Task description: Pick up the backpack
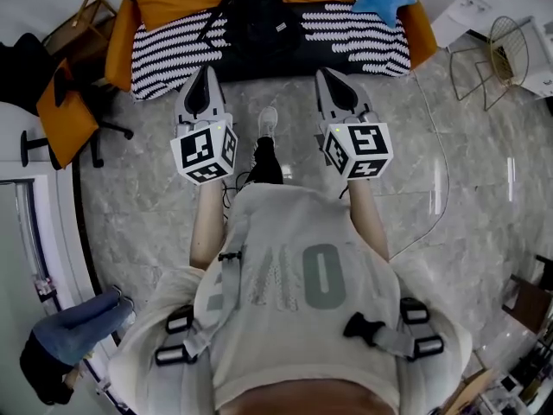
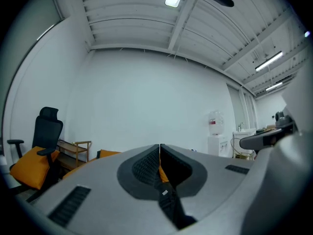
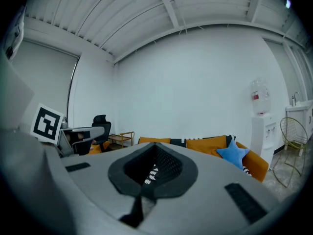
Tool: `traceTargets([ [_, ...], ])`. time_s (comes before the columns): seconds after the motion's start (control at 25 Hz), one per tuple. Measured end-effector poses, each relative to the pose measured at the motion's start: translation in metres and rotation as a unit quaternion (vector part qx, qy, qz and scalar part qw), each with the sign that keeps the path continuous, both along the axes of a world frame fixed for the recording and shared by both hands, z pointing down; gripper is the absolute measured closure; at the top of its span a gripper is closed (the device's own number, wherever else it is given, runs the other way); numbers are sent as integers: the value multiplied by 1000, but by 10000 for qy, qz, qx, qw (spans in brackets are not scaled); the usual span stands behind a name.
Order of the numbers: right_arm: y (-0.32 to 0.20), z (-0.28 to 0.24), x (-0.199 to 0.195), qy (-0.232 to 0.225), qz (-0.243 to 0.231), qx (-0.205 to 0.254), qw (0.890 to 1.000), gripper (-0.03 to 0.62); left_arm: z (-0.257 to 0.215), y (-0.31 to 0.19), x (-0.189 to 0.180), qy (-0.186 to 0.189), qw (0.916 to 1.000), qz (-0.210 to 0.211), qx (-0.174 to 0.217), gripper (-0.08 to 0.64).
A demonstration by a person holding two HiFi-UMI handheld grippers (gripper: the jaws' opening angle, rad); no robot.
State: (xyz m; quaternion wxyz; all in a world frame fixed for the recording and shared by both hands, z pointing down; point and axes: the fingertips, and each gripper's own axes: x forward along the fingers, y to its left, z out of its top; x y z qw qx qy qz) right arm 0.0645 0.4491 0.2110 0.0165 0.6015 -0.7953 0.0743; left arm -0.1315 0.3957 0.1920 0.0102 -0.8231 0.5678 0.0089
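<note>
Left tongs (image 1: 206, 71) clenched, tips meeting, nothing gripped; own view confirms the jaws pressed together at the tip (image 2: 160, 146). Right tongs (image 1: 327, 74) likewise clenched and empty, tips closed in its own view (image 3: 155, 145). Both are held side by side over the marble floor (image 1: 449, 197), pointing at the sofa (image 1: 121, 41), well short of it. The backpack (image 1: 259, 24) is black and sits at the middle of the sofa seat between the orange cushions, on the black-and-white striped blanket (image 1: 173, 52). Its long axis seems to run from the seat's front edge toward the backrest, straps trailing off to its left in the head view; which end is the top I cannot tell. Only the head view shows the backpack plainly. In both gripper views the tongs' own bodies cover the sofa's middle, and I cannot pick it out there. The right gripper view gives the blue star pillow (image 3: 234, 153) on the sofa's right end and a water dispenser (image 3: 259, 110) by the wall. The left gripper view gives the black office chair (image 2: 49, 126) with its orange cushion.
</note>
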Motion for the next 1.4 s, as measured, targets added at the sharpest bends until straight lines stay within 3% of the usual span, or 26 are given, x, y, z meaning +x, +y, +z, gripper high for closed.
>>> traceTargets([
  [0.48,-223,-36,28,-114,461,58,9989,586,-16,-232,25,-256,9986,392,-264,538],
  [0.84,-387,-40,14,1,403,-107,9991,586,-13,-402,17,-167,9984,378,-389,538],
  [1.24,-453,-16,14,256,132,-509,9983,586,-2,-456,33,7,9981,374,-491,538],
  [1.4,-470,-12,21,274,-37,-467,9985,586,-5,-468,43,74,9988,292,-379,538],
])
